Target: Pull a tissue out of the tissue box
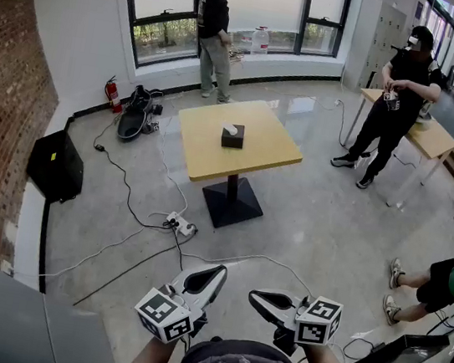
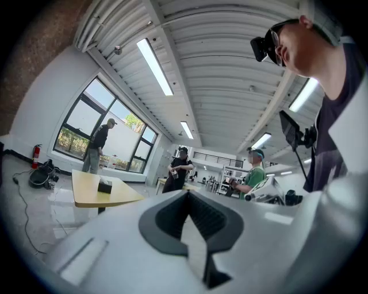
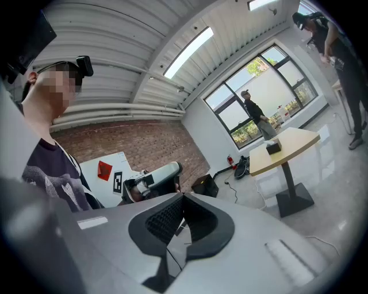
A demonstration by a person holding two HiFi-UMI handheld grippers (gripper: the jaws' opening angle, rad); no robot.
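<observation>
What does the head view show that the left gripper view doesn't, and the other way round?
Only the head view: the white power strip on the grey floor, and the black box beside the red brick wall. Only the left gripper view: the long ceiling light strip and the dark headset on the wearer's head. Both: the square wooden table bearing the dark tissue box, and the person standing at the window.

Probably a lab or workshop: brick wall [image 1: 11, 102], glossy bare floor [image 1: 314, 223], trailing cables [image 1: 125, 182], power strip [image 1: 180, 226], fire extinguisher [image 1: 113, 93].
</observation>
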